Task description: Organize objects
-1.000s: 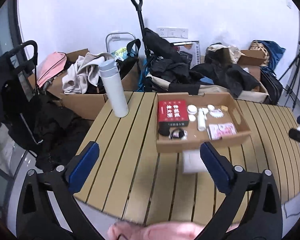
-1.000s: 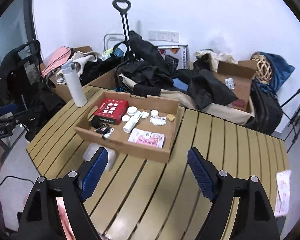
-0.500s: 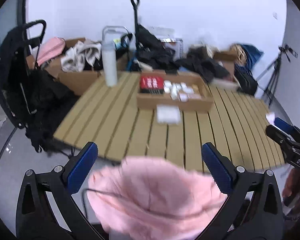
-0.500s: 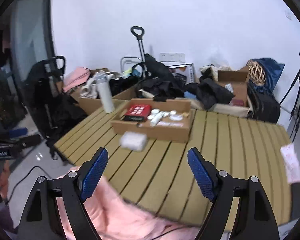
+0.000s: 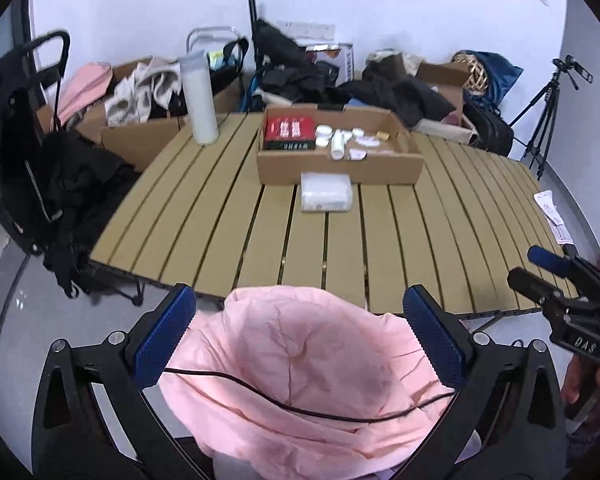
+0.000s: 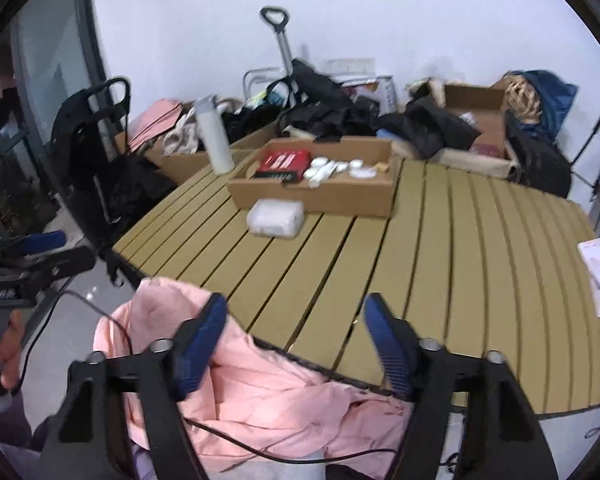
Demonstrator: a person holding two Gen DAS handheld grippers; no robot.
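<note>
A cardboard tray (image 5: 340, 170) (image 6: 316, 198) stands on the slatted wooden table (image 5: 228, 232) (image 6: 460, 240). It holds a red box (image 5: 290, 132) (image 6: 284, 164) and several small white jars and tubes. A clear plastic box (image 5: 326, 197) (image 6: 275, 218) lies in front of the tray. A white bottle (image 5: 199, 104) (image 6: 216, 140) stands at the table's far left. My left gripper (image 5: 300, 336) is open and empty, held back from the table over pink cloth (image 5: 300, 376). My right gripper (image 6: 296, 340) is open and empty at the table's near edge.
Pink cloth (image 6: 236, 392) with a black cable lies below both grippers. A paper slip (image 5: 552, 220) (image 6: 598, 276) lies at the table's right edge. Boxes, bags, clothes and a trolley crowd the floor behind the table. A tripod (image 5: 548, 112) stands at right.
Both grippers have pulled back and away from the tray, off the table's near edge. The pink cloth has come into view beneath them. Both stay open.
</note>
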